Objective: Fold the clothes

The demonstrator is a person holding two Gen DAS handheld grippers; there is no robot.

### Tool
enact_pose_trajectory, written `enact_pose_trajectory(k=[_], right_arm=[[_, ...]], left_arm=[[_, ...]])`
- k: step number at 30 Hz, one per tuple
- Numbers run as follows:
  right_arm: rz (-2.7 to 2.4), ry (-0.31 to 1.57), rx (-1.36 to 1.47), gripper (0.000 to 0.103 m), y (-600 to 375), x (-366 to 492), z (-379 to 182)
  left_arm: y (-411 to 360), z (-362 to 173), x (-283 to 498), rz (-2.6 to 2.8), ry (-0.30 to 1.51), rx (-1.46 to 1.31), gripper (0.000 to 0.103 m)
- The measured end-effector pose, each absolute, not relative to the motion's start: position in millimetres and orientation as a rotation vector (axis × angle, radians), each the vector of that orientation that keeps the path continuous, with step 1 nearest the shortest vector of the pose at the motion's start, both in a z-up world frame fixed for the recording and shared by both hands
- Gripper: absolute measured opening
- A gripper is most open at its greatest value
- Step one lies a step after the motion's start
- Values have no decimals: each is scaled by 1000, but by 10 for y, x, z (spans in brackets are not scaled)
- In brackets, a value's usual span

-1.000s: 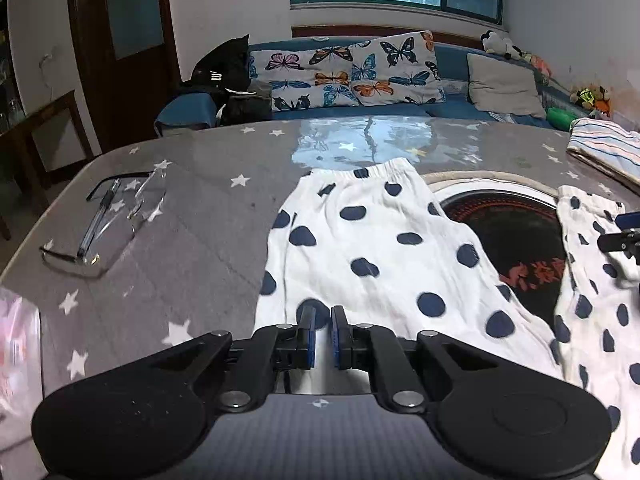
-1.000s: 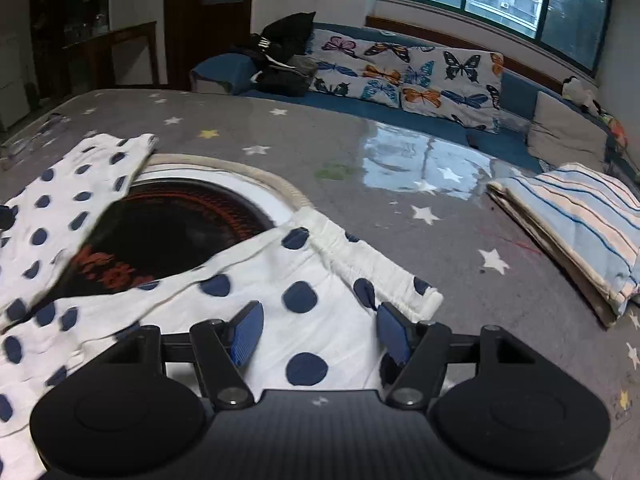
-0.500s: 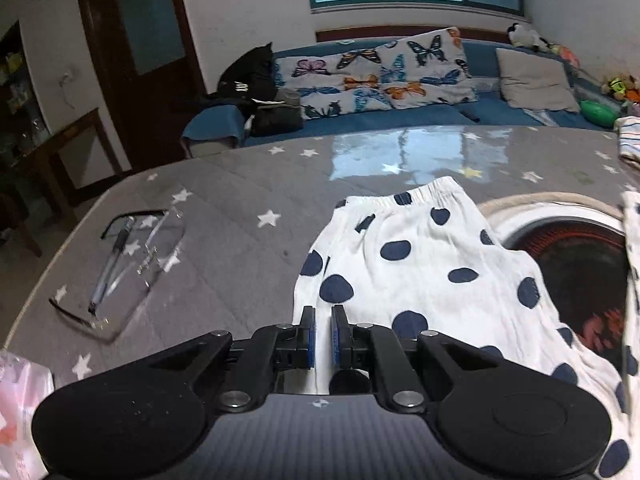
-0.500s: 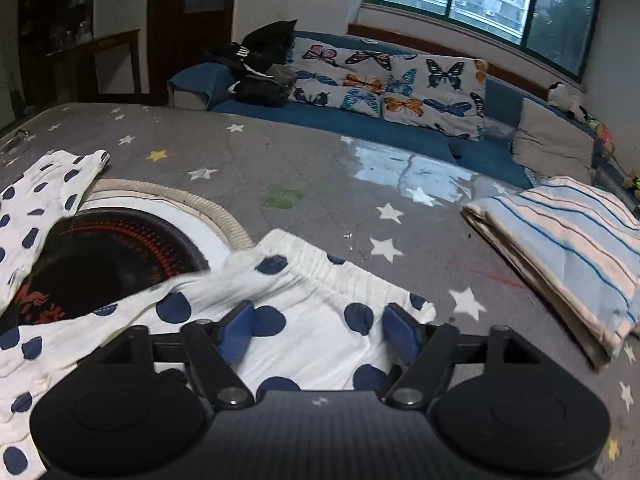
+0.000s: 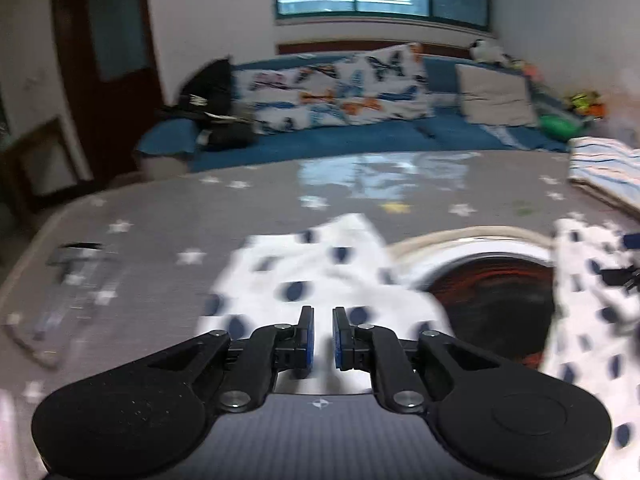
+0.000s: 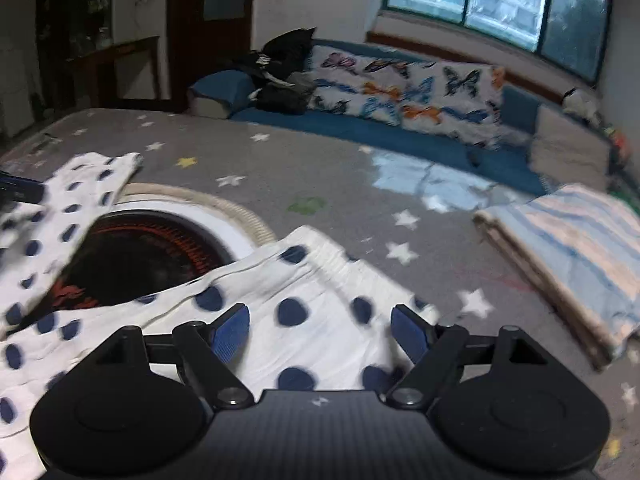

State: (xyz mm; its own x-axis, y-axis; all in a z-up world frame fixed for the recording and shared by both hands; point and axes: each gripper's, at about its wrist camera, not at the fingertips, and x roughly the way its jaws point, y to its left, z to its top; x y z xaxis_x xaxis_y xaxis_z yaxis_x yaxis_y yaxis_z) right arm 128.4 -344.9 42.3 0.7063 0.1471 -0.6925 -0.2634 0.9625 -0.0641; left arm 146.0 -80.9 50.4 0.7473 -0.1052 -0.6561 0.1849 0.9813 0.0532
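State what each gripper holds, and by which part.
Left gripper: jaws nearly shut on the near edge of the dotted pants. Right gripper: open, holding nothing.

Below me spreads a grey table [image 6: 320, 176] patterned with stars. On it lie my white polka-dot trousers [image 6: 304, 320] at lower centre, a folded striped cloth [image 6: 572, 248] at right, and a round heater [image 6: 152, 248] centre-left.

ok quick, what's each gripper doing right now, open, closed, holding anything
Left gripper: closed on the polka-dot pants.
Right gripper: open, over the pants' waistband, holding nothing.
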Motion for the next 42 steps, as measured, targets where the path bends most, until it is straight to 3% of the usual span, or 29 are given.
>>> enact_pose_trajectory(k=[8, 13, 18, 27, 42], right_arm=[[193, 751, -252, 80, -3475, 1258, 328], [182, 746, -246, 88, -3531, 1275, 309], [175, 733, -268, 88, -3460, 1179, 327], [291, 744, -284, 88, -3212, 788, 514], [623, 772, -302, 88, -2607, -400, 524]], left_arm=[[-1090, 256, 1619, -154, 674, 271, 12], [-984, 236, 1774, -35, 653, 269, 12], [-768, 285, 1764, 9, 681, 207, 12], [-925, 515, 820, -239, 696, 206, 12], [-845, 354, -292, -302, 692, 186, 13]])
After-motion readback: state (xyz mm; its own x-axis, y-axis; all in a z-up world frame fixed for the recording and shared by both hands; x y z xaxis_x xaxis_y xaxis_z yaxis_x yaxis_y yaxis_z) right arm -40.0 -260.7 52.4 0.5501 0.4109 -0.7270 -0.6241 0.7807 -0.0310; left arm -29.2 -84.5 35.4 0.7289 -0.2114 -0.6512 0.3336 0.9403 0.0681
